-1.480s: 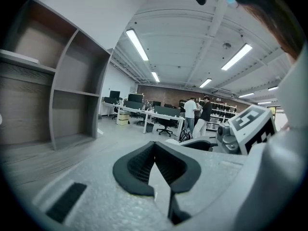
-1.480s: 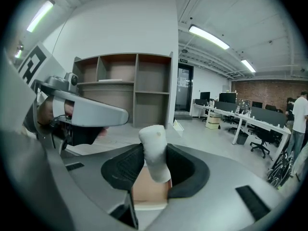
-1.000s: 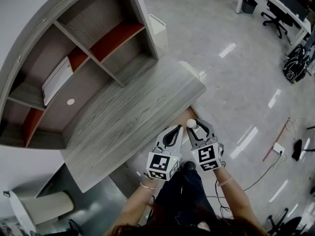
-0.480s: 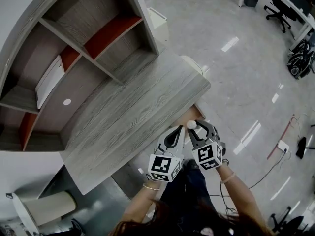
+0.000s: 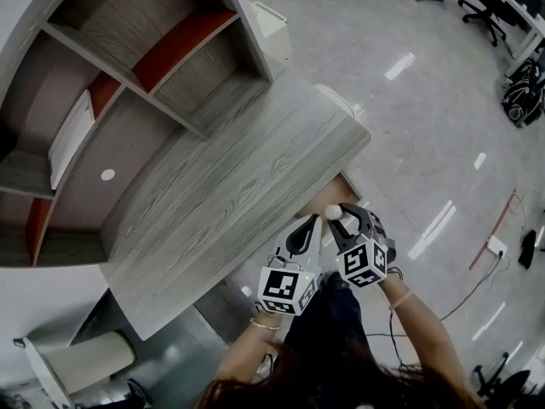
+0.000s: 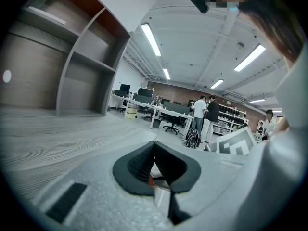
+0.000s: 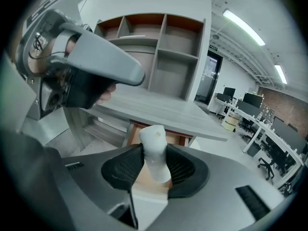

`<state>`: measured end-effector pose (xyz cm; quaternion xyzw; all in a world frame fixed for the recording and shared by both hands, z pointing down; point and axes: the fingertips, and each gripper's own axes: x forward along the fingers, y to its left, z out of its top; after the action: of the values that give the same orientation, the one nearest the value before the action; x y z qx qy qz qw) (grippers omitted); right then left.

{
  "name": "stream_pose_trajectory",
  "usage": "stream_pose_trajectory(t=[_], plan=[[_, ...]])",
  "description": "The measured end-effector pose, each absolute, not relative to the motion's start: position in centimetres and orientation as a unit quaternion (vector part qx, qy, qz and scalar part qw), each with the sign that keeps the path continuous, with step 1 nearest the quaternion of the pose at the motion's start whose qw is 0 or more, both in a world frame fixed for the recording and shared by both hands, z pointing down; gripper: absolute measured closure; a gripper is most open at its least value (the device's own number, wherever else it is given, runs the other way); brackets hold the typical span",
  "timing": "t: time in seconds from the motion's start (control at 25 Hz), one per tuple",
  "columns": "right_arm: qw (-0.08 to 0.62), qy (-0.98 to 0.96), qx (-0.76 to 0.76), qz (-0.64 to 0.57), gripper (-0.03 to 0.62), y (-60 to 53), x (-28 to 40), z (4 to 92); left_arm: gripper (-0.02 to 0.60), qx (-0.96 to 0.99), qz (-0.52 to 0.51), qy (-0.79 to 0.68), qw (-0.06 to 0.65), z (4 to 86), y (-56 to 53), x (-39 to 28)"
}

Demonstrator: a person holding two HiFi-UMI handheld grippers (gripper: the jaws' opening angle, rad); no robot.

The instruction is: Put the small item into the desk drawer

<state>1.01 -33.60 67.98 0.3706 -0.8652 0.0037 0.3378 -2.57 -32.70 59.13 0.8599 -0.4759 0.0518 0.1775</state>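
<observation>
A small white item [image 5: 332, 213] [image 7: 153, 137] is pinched upright between the black pads of my right gripper [image 5: 338, 216] [image 7: 154, 149], which is shut on it. The gripper hangs just off the front corner of the grey wooden desk [image 5: 221, 186] [image 7: 159, 107]. Below that corner, the open drawer [image 5: 342, 191] [image 7: 133, 129] shows its brown inside, right behind the held item. My left gripper [image 5: 315, 221] [image 6: 154, 146] is close beside the right one, level with the desk top. Its pads meet at the tips with nothing between them.
An open shelf unit [image 5: 128, 66] [image 7: 163, 42] with red-backed compartments stands on the back of the desk, with a white folder [image 5: 70, 139] in it. A pale chair [image 5: 77, 360] is at lower left. Cables [image 5: 498, 245] lie on the shiny floor; people [image 6: 204, 114] stand by far desks.
Both grippers have sunk a little beside the desk's corner, side by side as before. The right one still holds the white item and the left stays shut.
</observation>
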Motion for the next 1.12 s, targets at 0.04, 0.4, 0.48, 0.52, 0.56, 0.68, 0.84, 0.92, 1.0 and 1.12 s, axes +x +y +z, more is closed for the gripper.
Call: stream_pose_trajectory(t=[0.04, 0.4, 0.48, 0.52, 0.56, 0.68, 0.84, 0.92, 1.0, 1.12], plan=[[0.341, -0.865, 0.368, 0.002, 0.456, -33.6, 1.0, 68.5, 0.566, 0.859, 0.051, -0.477, 0.18, 59.4, -32.7, -2.6], [0.37, -0.859, 0.354, -0.007, 0.456, -34.3, 1.1, 72.9, 0.566, 0.853, 0.054, -0.483, 0.193, 62.3, -32.4, -2.4], [0.375, -0.858, 0.352, -0.009, 0.456, -34.5, 1.1, 73.7, 0.566, 0.852, 0.054, -0.482, 0.195, 62.9, -32.4, -2.3], [0.378, -0.857, 0.35, -0.01, 0.456, -34.6, 1.2, 74.0, 0.566, 0.852, 0.054, -0.483, 0.197, 63.1, -32.4, -2.3], [0.381, -0.857, 0.347, -0.011, 0.456, -34.6, 1.2, 74.4, 0.566, 0.85, 0.054, -0.484, 0.199, 63.4, -32.4, -2.3], [0.392, -0.855, 0.339, -0.015, 0.456, -34.7, 1.1, 75.8, 0.566, 0.848, 0.053, -0.487, 0.202, 64.1, -32.5, -2.5], [0.404, -0.853, 0.329, -0.016, 0.456, -34.7, 0.8, 77.6, 0.566, 0.847, 0.05, -0.489, 0.203, 65.0, -32.6, -2.7], [0.409, -0.852, 0.325, -0.015, 0.456, -34.6, 0.6, 78.5, 0.566, 0.845, 0.049, -0.491, 0.204, 65.4, -32.7, -2.9], [0.414, -0.851, 0.322, -0.014, 0.456, -34.6, 0.5, 79.2, 0.566, 0.844, 0.048, -0.493, 0.205, 65.8, -32.9, -3.1], [0.421, -0.85, 0.316, -0.014, 0.454, -34.5, 0.4, 80.3, 0.566, 0.842, 0.045, -0.496, 0.208, 66.5, -33.1, -3.2]])
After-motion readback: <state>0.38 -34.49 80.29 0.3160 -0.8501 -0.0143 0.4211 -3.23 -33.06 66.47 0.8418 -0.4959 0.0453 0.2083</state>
